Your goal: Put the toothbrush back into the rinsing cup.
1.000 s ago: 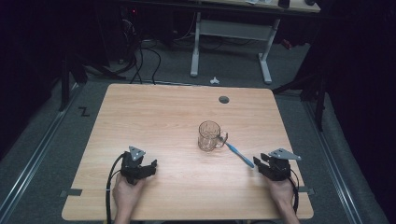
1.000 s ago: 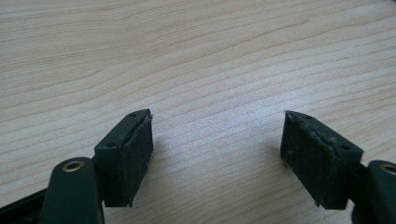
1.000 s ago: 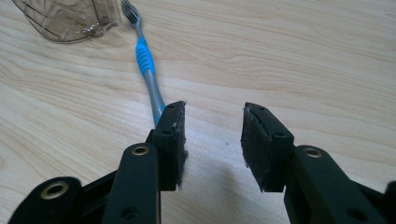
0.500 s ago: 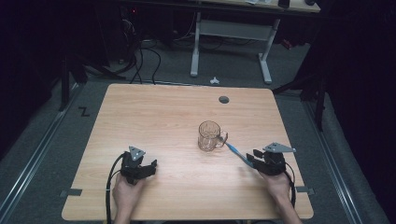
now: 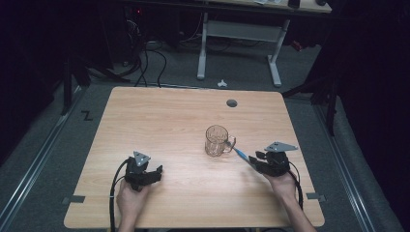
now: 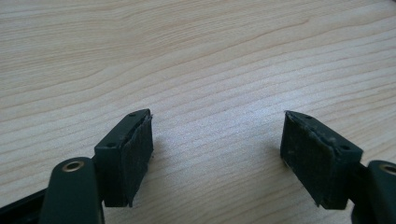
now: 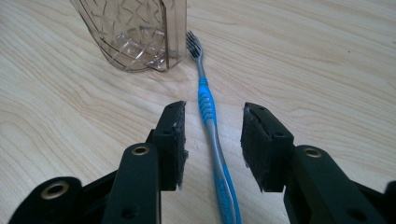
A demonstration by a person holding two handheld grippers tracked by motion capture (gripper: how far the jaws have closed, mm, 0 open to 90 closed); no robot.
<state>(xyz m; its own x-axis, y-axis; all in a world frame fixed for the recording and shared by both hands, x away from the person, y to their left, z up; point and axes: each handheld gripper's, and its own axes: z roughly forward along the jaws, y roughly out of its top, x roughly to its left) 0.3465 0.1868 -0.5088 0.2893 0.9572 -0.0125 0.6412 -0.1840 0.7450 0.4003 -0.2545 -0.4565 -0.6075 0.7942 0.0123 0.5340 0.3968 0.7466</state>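
Since a second ago, the right gripper (image 5: 256, 162) has slid from near the right edge of the table (image 5: 159, 121) toward the toothbrush (image 7: 211, 126), while the left gripper (image 5: 153, 175) has stayed put near the front-left corner. Nothing else has moved.

Nearest to the person, both hands rest low by the front edge. The left gripper's jaws stand wide apart over bare wood, with nothing between them. The right gripper's jaws are half apart, one on each side of the blue and grey handle, but the pads (image 7: 175, 144) do not press on it yet. So the toothbrush is not held; it lies flat on the table.

I think the step in hand is picking up the toothbrush. Next, the jaws need to sink a little and squeeze the handle.

Farther on, the bristles lie just beside the clear mug (image 7: 133, 32), which stands upright near the middle of the table. Lifting straight up looks safest, so the brush does not knock the mug. Beyond that, the back half is open, with a small round hole (image 5: 231, 103) near the back edge.
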